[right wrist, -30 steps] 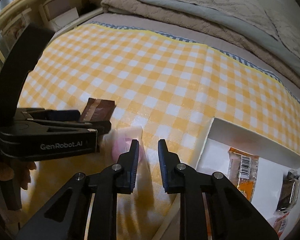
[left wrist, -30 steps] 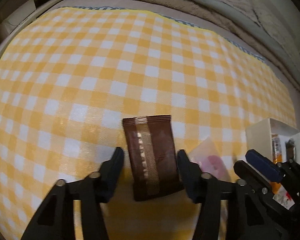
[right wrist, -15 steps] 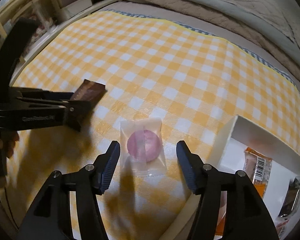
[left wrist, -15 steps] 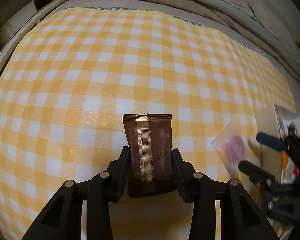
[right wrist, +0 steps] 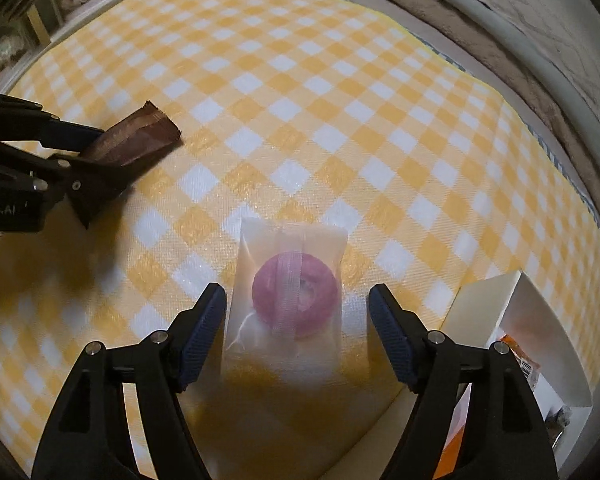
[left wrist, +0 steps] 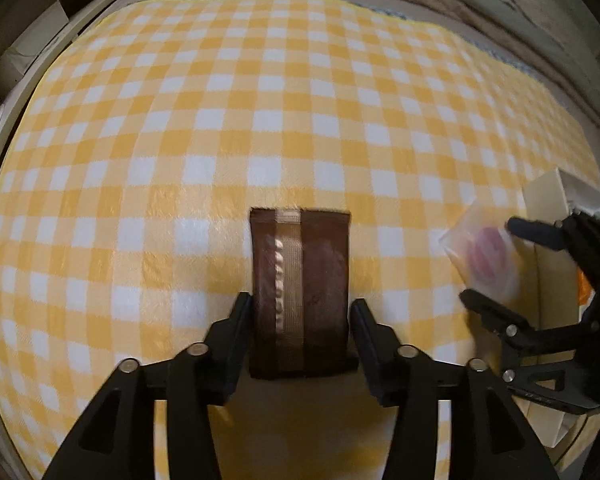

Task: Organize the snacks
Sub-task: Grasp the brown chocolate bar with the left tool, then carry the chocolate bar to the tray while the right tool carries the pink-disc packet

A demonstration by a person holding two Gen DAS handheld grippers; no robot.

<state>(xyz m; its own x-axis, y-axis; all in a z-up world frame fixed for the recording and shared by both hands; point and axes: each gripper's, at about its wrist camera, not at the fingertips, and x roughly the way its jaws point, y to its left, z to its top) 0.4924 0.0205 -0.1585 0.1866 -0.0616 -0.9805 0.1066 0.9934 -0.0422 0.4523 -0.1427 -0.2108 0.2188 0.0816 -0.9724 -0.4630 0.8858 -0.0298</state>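
A brown snack packet (left wrist: 299, 292) sits between the fingers of my left gripper (left wrist: 300, 320), which is shut on its sides and holds it tilted above the yellow checked cloth; it also shows in the right wrist view (right wrist: 136, 142). A clear packet with a pink round sweet (right wrist: 294, 296) lies on the cloth between the wide-open fingers of my right gripper (right wrist: 298, 320), untouched. That clear packet (left wrist: 482, 252) and the right gripper (left wrist: 496, 268) show at the right of the left wrist view.
A white open box (right wrist: 512, 308) with an orange packet (right wrist: 518, 354) and other snacks stands at the right, close to my right gripper. A folded blanket (right wrist: 500, 8) lies beyond the cloth's far edge. Shelves (right wrist: 28, 24) stand at the left.
My left gripper shut on the brown packet and lifted its end. My right gripper opened wide and came to straddle the clear pink-sweet packet.
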